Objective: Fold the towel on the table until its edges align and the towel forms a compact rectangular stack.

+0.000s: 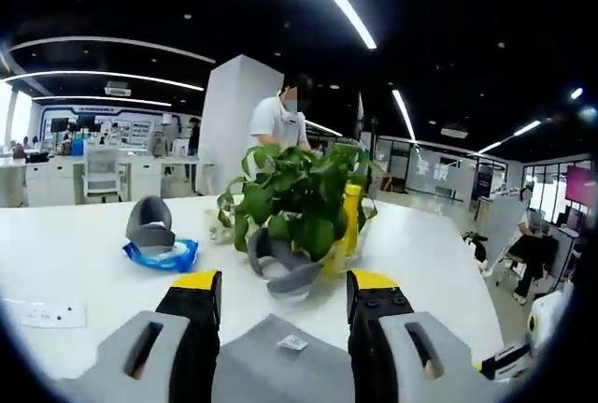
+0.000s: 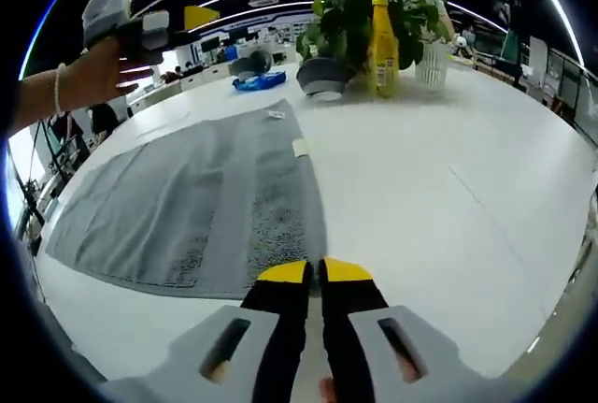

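The grey towel [image 2: 187, 197] lies spread flat on the white table [image 2: 448, 169], with a small white label [image 2: 274, 114] at its far corner. My right gripper [image 2: 314, 274] sits at the towel's near right corner, its yellow-tipped jaws shut on that corner. My left gripper [image 1: 285, 283] is open above the towel's far corner [image 1: 271, 366], where the label [image 1: 292, 341] shows between its jaws. A person's hand [image 2: 93, 71] holds the left gripper [image 2: 121, 18] up in the air at the upper left of the right gripper view.
A leafy potted plant [image 1: 299, 197], a yellow bottle [image 1: 351, 221] and a grey bowl [image 1: 280, 272] stand just beyond the towel. A blue and grey object [image 1: 159, 251] lies to their left. A person [image 1: 278, 121] stands behind the table. The table [image 1: 75, 253] extends to both sides.
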